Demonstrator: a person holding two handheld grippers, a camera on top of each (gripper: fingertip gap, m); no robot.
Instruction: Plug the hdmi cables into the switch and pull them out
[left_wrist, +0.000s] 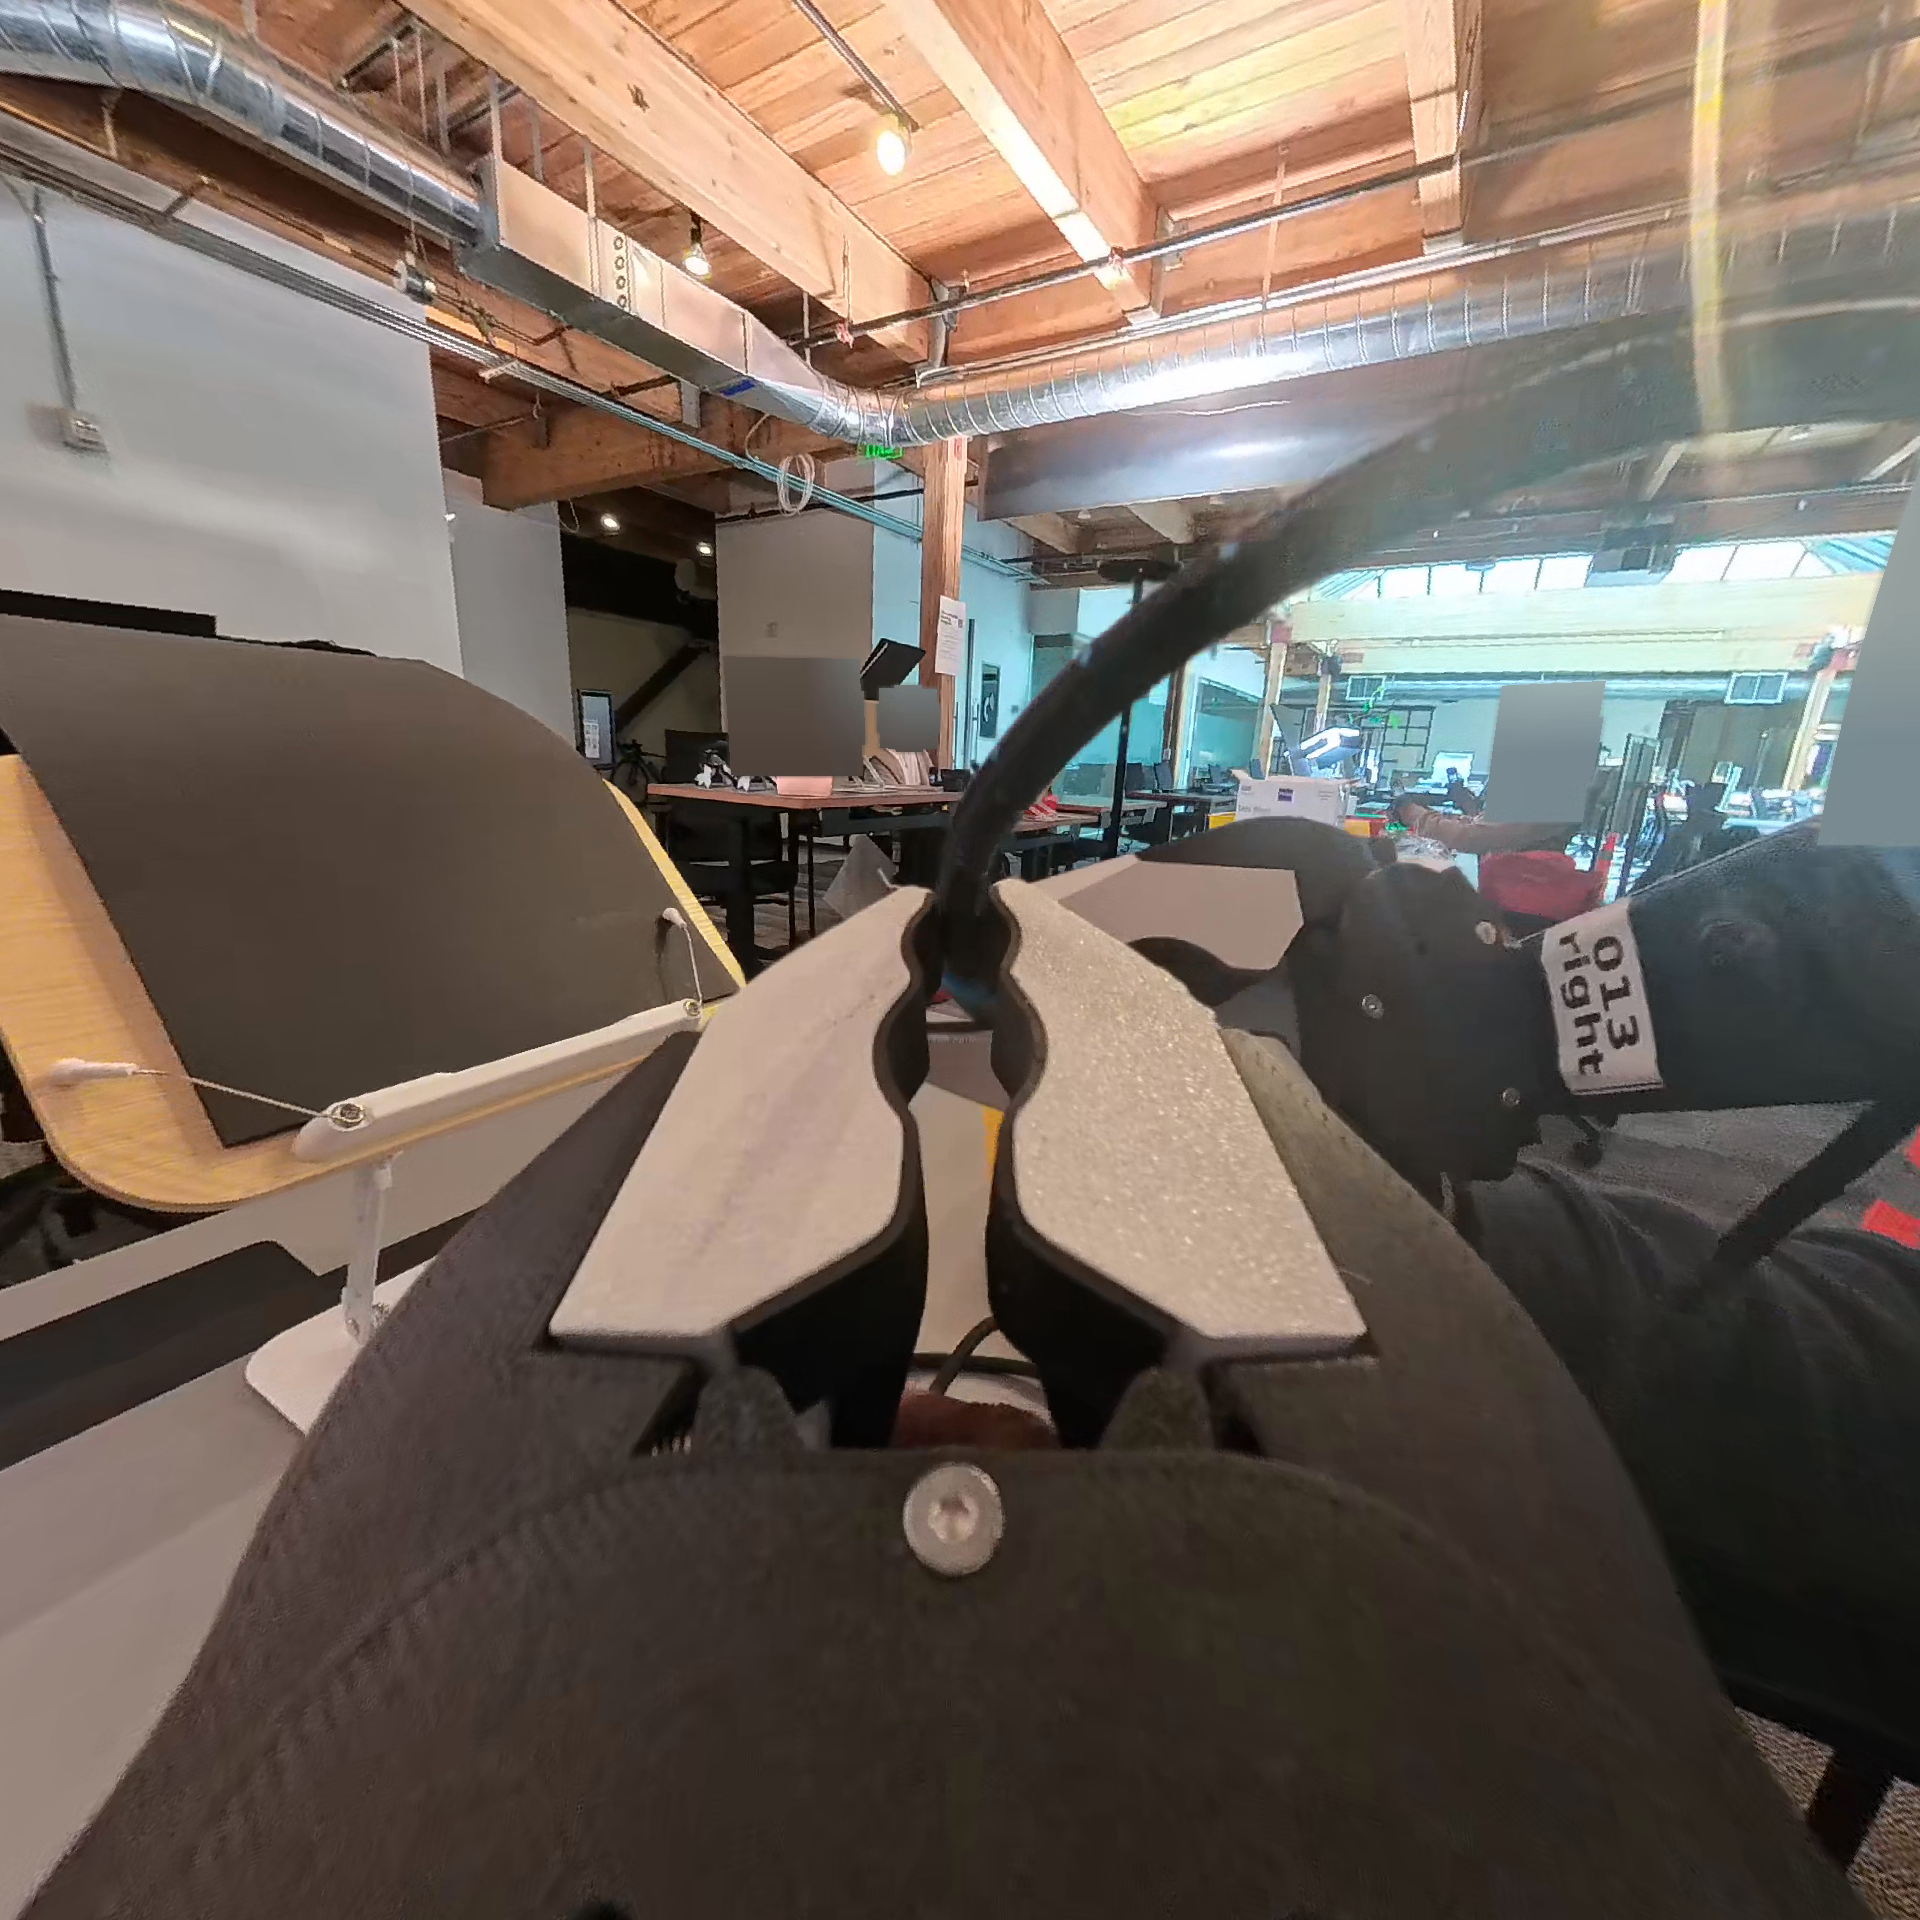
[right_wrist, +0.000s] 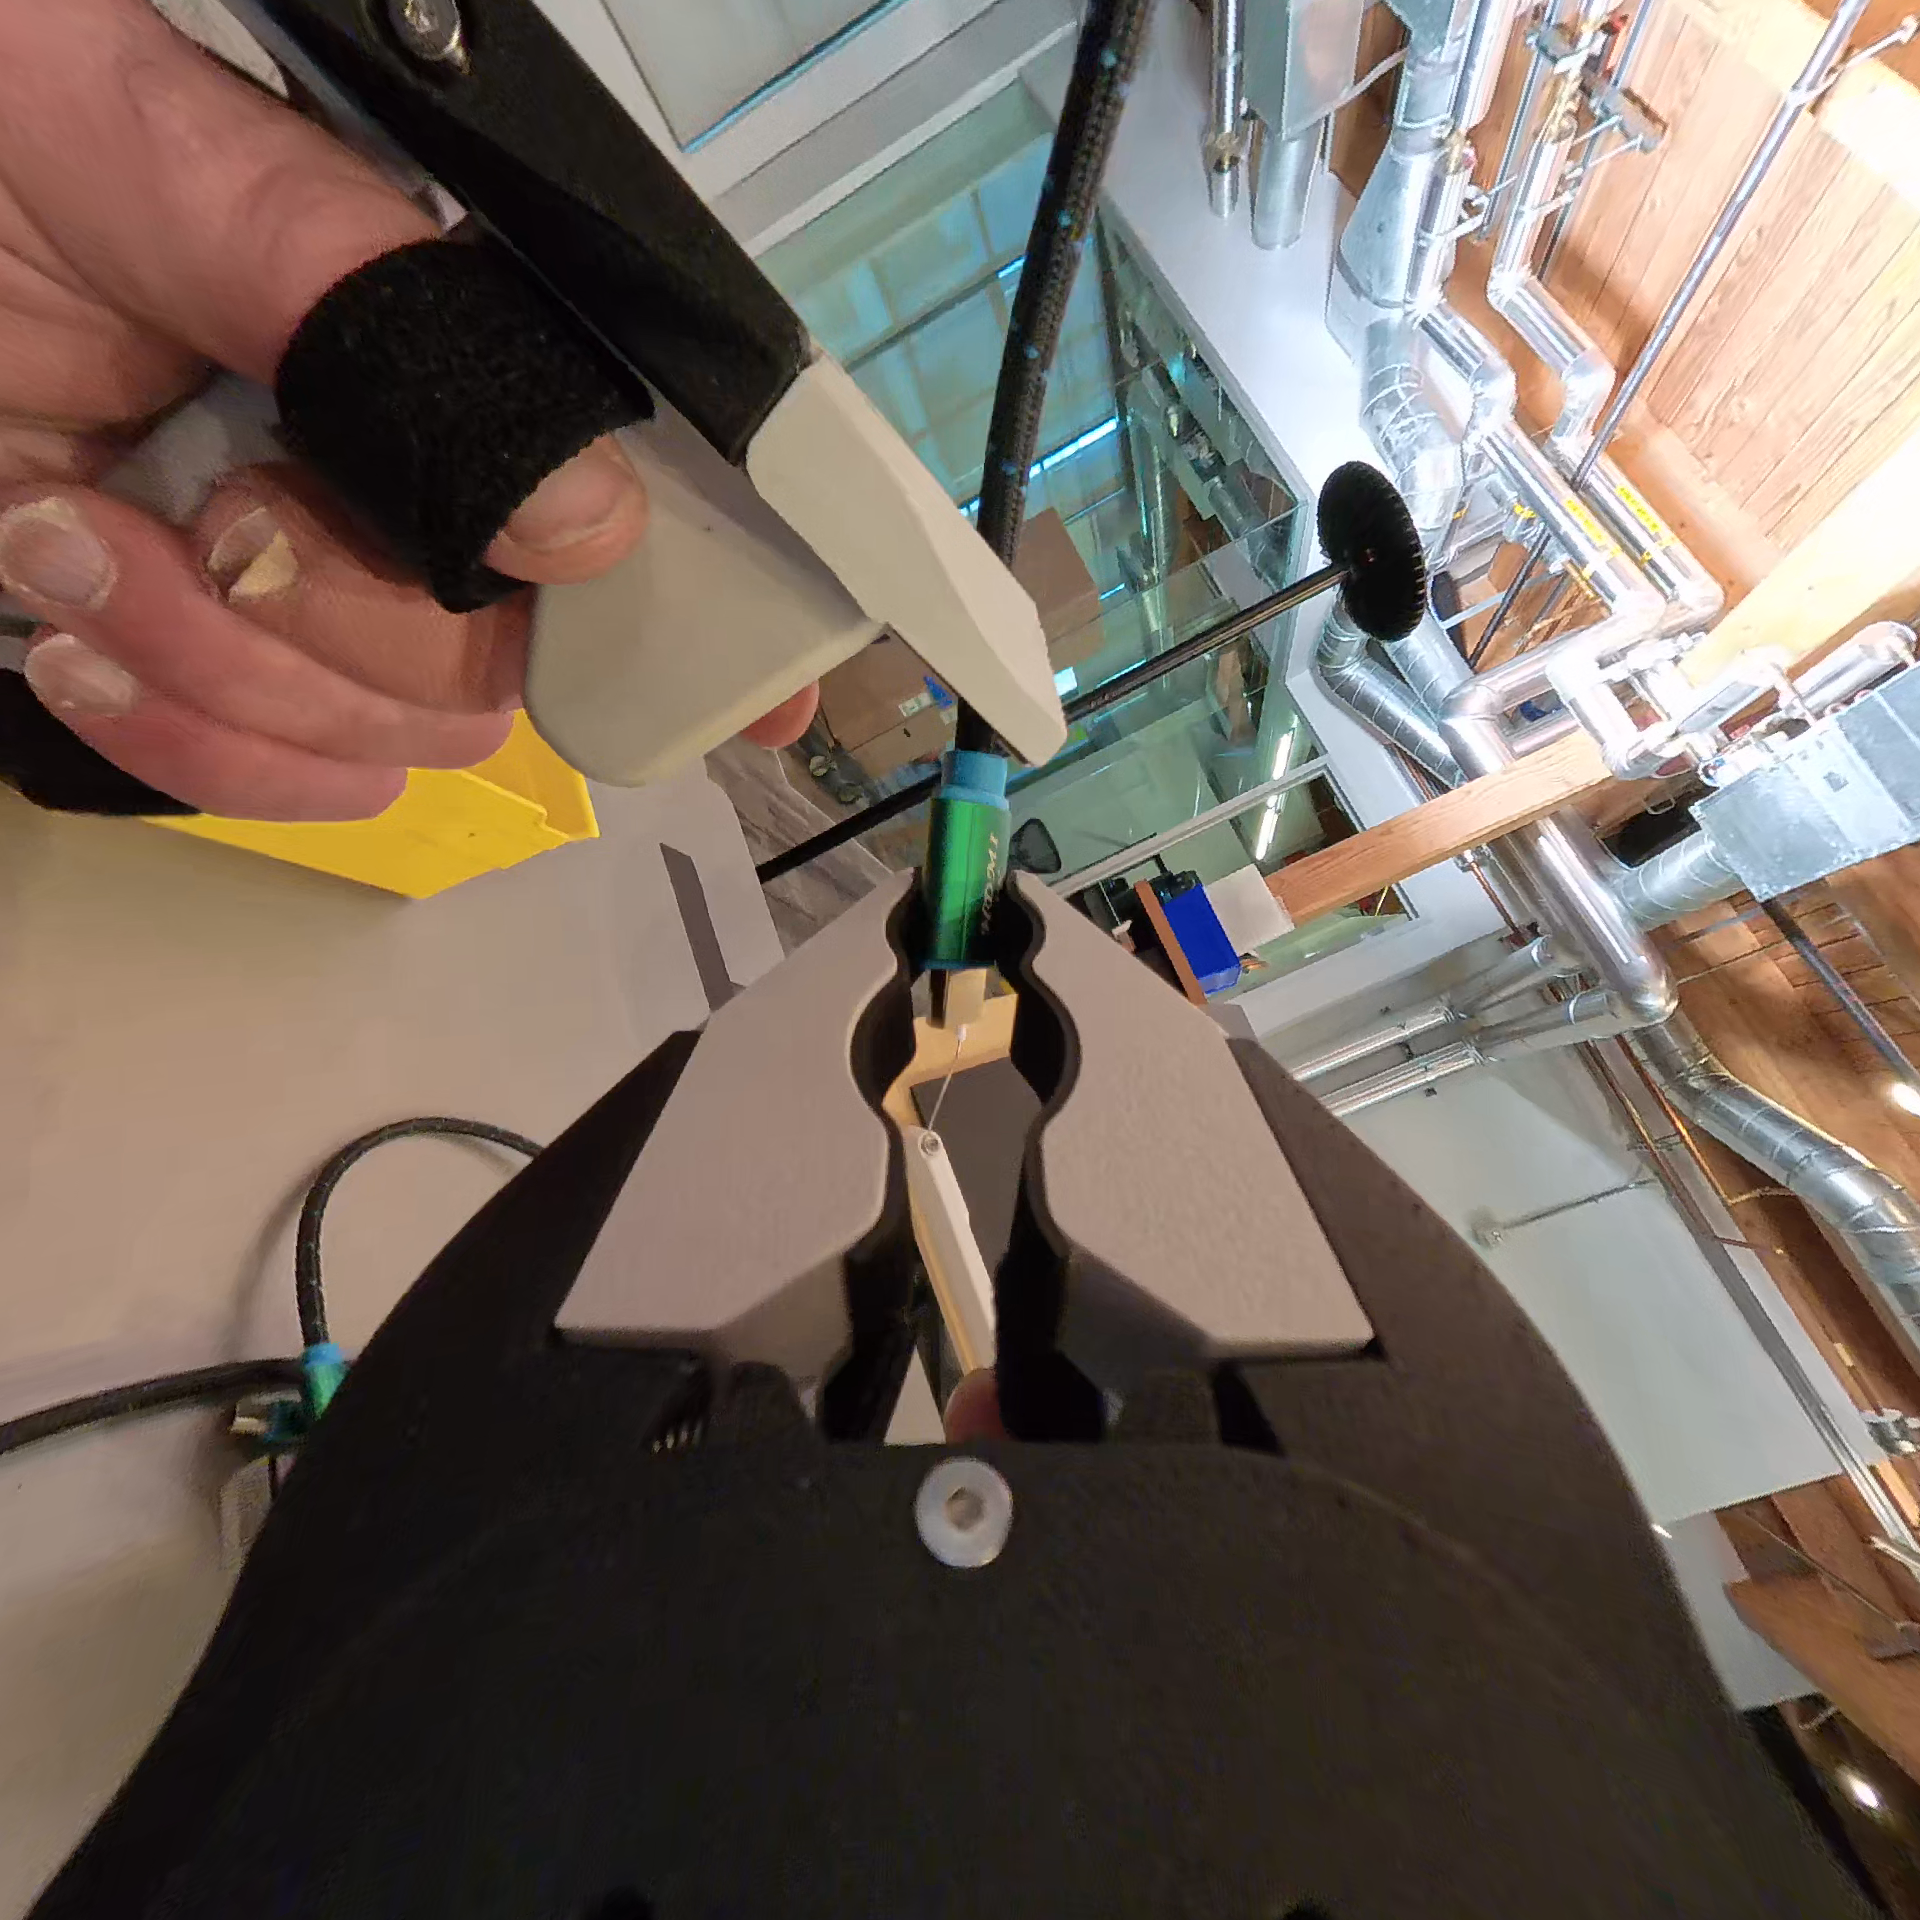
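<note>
A black braided HDMI cable (left_wrist: 1049, 727) ends in a green metal plug (right_wrist: 961, 883) with a blue strain relief. My right gripper (right_wrist: 961, 914) is shut on the green plug body; the plug tip points toward the camera. My left gripper (left_wrist: 961, 935) is shut on the cable just behind the strain relief; in the right wrist view it (right_wrist: 997, 727) comes in from the upper left in a person's hand. A second cable (right_wrist: 312, 1226) with a green and blue plug (right_wrist: 317, 1392) lies at lower left beside a small grey metal box (right_wrist: 249, 1439), mostly hidden.
A white table (right_wrist: 208, 1039) carries a yellow bin (right_wrist: 436, 831). A wooden board with a black mat (left_wrist: 312, 883) and a white lever arm (left_wrist: 499, 1081) stands to the left. The right gripper's black body (left_wrist: 1434, 997) is close on the right. My left and right fingertips are right by each other.
</note>
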